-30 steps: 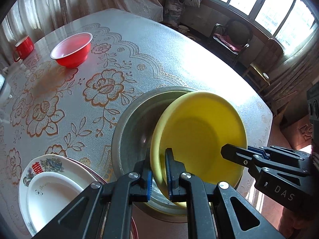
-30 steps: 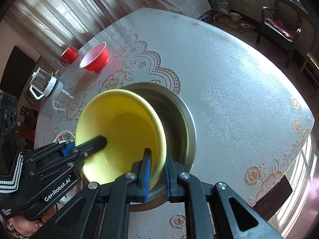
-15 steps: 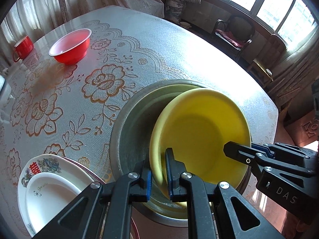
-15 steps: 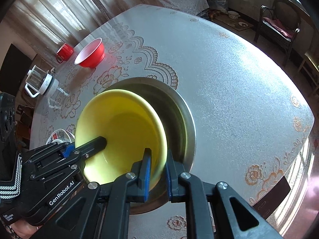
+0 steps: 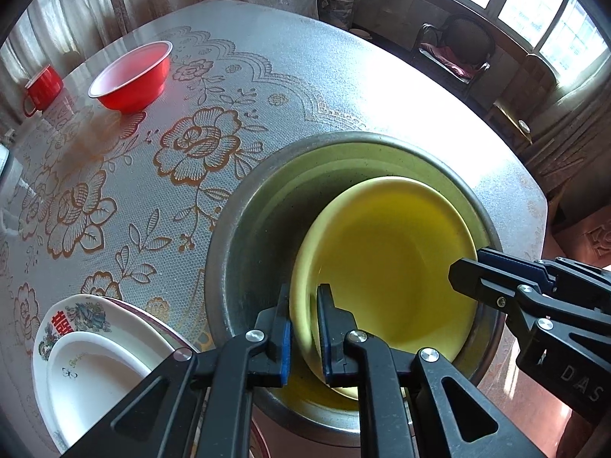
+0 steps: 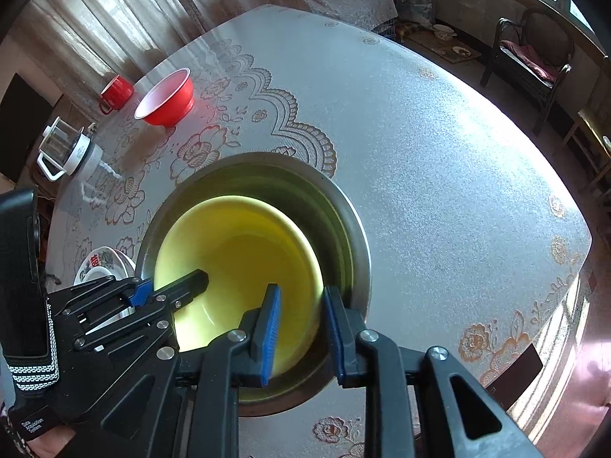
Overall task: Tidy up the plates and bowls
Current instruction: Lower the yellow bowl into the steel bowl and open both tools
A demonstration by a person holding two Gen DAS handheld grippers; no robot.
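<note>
A yellow bowl (image 5: 389, 267) (image 6: 236, 267) lies tilted inside a large metal basin (image 5: 244, 236) (image 6: 343, 229) on the lace-covered table. My left gripper (image 5: 304, 328) is shut on the bowl's near rim; in the right wrist view it (image 6: 172, 286) reaches in from the left. My right gripper (image 6: 301, 328) straddles the opposite rim. Its jaws are opening, with the rim between them and the blue pads (image 6: 271, 324) off it. In the left wrist view the right gripper (image 5: 467, 263) sits at the bowl's right edge.
A red bowl (image 5: 130, 76) (image 6: 166, 99) and a red mug (image 5: 42, 87) (image 6: 116, 93) stand at the far left. Stacked patterned white plates (image 5: 88, 351) (image 6: 99, 263) lie left of the basin. A glass jug (image 6: 65, 149) is near the table edge. A chair (image 5: 454, 49) stands beyond.
The yellow bowl has sunk deeper into the metal basin. My right gripper's pads have spread off the rim. My left gripper keeps its grip.
</note>
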